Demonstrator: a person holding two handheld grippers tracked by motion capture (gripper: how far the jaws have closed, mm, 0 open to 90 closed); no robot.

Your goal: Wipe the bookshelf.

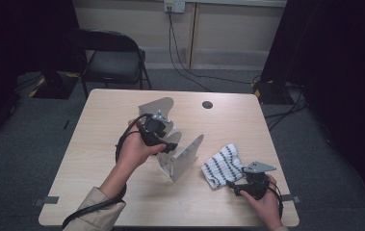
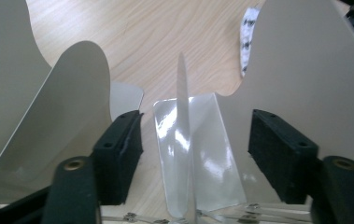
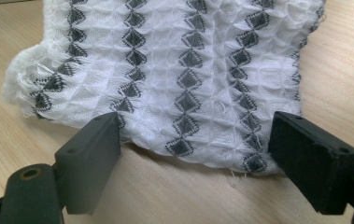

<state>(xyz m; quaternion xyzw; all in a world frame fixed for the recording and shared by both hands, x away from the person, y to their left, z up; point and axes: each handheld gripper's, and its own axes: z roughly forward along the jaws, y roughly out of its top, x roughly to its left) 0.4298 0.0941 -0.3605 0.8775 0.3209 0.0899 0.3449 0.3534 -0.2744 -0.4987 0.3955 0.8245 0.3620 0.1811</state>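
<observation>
While a white rack (image 1: 180, 154) of upright dividers is standing near the middle of the table (image 1: 98, 139), the left gripper (image 1: 163, 144) is being held over it, pointed down among the plates. Seen in the left gripper view, its jaws are standing partly apart with one thin divider (image 2: 182, 140) rising edge-on in the gap between the pads (image 2: 118, 149); neither pad is being pressed against it, and two broader plates are flanking the jaws outside. A folded cloth (image 1: 223, 166), white with dark diamond rows, is lying on the table just right of the rack, near the front right corner. The right gripper (image 1: 233, 185) is being held low at the cloth's near edge. In the right gripper view its jaws are spread wide, the cloth's (image 3: 174, 70) hem lying just ahead of and between the pads (image 3: 90, 158), with nothing being clamped.
</observation>
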